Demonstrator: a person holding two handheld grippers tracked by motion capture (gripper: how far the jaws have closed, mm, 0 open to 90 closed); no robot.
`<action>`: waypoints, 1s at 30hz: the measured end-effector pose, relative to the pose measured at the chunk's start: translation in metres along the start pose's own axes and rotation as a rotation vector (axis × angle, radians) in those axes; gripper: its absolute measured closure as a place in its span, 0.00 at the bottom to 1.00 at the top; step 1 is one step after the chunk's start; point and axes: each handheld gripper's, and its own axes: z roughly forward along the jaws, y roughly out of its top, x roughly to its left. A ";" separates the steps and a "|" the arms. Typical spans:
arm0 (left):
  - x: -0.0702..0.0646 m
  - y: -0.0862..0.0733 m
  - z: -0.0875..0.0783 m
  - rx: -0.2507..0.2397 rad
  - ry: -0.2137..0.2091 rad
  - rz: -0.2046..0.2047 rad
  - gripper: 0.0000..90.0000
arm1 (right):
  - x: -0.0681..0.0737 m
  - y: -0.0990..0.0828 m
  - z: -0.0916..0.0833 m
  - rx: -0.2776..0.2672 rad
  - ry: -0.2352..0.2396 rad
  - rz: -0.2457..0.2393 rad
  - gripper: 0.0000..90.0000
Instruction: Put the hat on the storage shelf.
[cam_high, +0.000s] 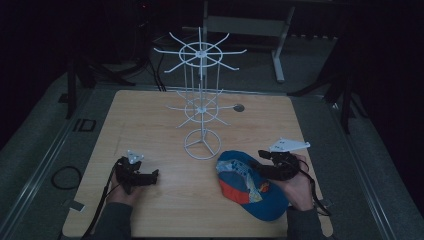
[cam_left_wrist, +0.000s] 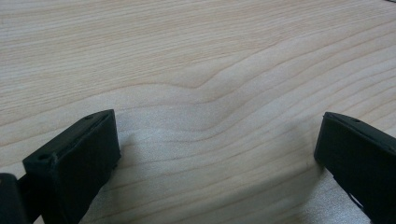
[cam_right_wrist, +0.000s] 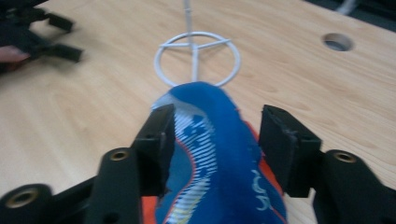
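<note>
A blue and orange cap (cam_high: 245, 186) lies on the wooden table (cam_high: 150, 130), in front of the person's right hand. My right gripper (cam_high: 261, 164) reaches over its right side. In the right gripper view, the raised blue fold of the cap (cam_right_wrist: 210, 154) stands between the two jaws of the right gripper (cam_right_wrist: 215, 126): the left pad touches the cloth and the right pad is a little apart from it. My left gripper (cam_high: 151, 177) rests low at the table's front left. Its jaws (cam_left_wrist: 217, 140) stand wide apart over bare wood, with nothing between them.
A white wire display stand (cam_high: 201, 100) with two tiers of hooks rises from a ring base (cam_right_wrist: 197, 58) at the table's middle, just beyond the cap. A round cable hole (cam_high: 239, 107) is at the back. Dark floor and frame legs surround the table.
</note>
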 end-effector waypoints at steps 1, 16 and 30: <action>0.000 0.000 0.000 0.000 0.000 0.000 0.00 | -0.001 0.000 -0.001 -0.001 -0.012 0.010 0.56; 0.000 0.000 0.000 0.001 -0.001 0.002 0.00 | 0.001 0.009 0.005 0.058 -0.039 -0.038 0.54; 0.000 0.000 0.000 0.001 -0.001 0.001 0.00 | -0.011 0.016 0.013 0.110 -0.032 -0.047 0.51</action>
